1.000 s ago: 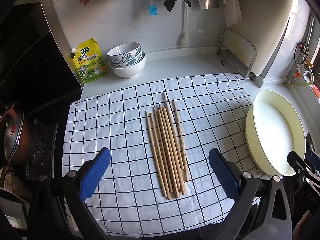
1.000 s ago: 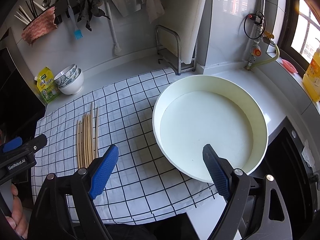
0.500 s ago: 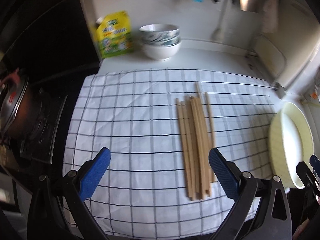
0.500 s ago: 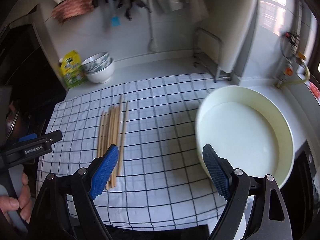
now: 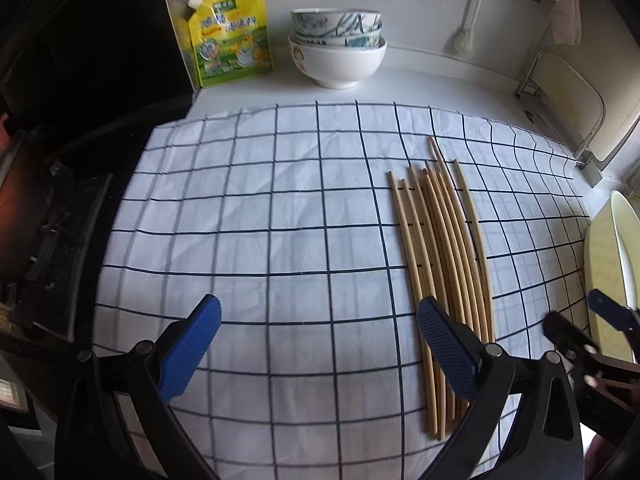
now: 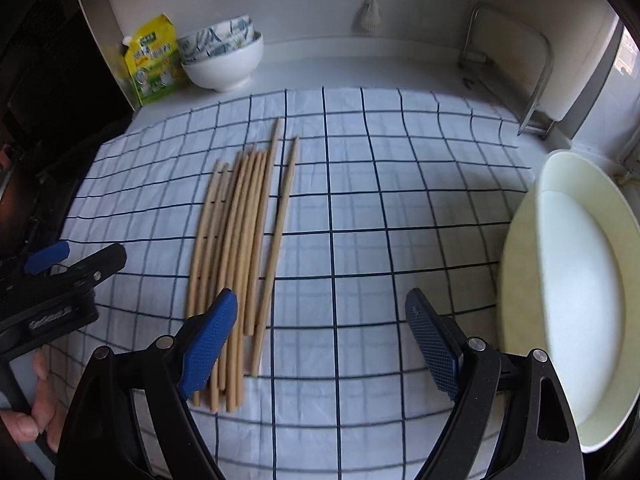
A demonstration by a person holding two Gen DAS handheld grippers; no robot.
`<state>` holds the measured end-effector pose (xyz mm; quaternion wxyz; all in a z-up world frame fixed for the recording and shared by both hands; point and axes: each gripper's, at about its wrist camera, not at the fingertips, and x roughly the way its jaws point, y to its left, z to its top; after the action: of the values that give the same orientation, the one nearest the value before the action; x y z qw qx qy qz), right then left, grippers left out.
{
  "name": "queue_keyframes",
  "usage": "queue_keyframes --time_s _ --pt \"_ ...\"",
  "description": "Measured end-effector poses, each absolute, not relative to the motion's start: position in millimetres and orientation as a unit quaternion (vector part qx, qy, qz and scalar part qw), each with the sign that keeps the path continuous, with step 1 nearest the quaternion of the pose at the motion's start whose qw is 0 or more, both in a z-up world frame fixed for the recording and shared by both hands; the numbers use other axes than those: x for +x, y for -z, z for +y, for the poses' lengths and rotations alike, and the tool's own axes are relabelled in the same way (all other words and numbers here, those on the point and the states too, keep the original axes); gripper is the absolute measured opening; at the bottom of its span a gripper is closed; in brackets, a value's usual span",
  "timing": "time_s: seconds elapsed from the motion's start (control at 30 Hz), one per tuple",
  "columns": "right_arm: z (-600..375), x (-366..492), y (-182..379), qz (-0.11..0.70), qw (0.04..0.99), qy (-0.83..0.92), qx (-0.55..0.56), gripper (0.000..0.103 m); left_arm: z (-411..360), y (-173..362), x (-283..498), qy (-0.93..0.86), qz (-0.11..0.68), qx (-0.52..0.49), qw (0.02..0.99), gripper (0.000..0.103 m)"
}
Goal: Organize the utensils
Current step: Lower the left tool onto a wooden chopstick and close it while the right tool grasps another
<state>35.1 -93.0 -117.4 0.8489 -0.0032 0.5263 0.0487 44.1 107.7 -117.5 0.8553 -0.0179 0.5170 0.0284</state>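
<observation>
Both tools are held apart and empty: left tool point(image 5: 320, 340), right tool point(image 6: 320, 328). If the bundled chopsticks point(image 6: 236, 248) are gripped together, several are probably scattered across the checked cloth point(image 6: 400, 200).

- chopsticks point(image 5: 440, 248): pale bare wood, matt, smooth
- cloth point(image 5: 260, 220): white woven fabric with a dark grid, matt, creased
- left claw point(image 5: 316, 344): black matt plastic arms; blue pads point(image 5: 188, 348) with a fine knurled, rubbery texture; small bright metal pins
- right claw point(image 6: 320, 340): the same black plastic and textured blue pads point(image 6: 434, 344)
- basin point(image 6: 520, 248): cream plastic, smooth, slightly glossy
- bowls point(image 5: 338, 56): glazed ceramic, glossy
- pouch point(image 5: 228, 36): printed plastic film, shiny
- rack point(image 6: 536, 68): polished metal tube
- table point(image 5: 440, 92): smooth white, faint sheen
</observation>
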Motion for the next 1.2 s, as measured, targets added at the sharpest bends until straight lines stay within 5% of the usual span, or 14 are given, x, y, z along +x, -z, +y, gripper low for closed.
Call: queue_keyframes --time_s 1.2 --pt "-104 84 171 0.545 0.837 -0.042 -0.035 0.082 88 161 55 -0.021 0.543 -0.027 0.839 0.097"
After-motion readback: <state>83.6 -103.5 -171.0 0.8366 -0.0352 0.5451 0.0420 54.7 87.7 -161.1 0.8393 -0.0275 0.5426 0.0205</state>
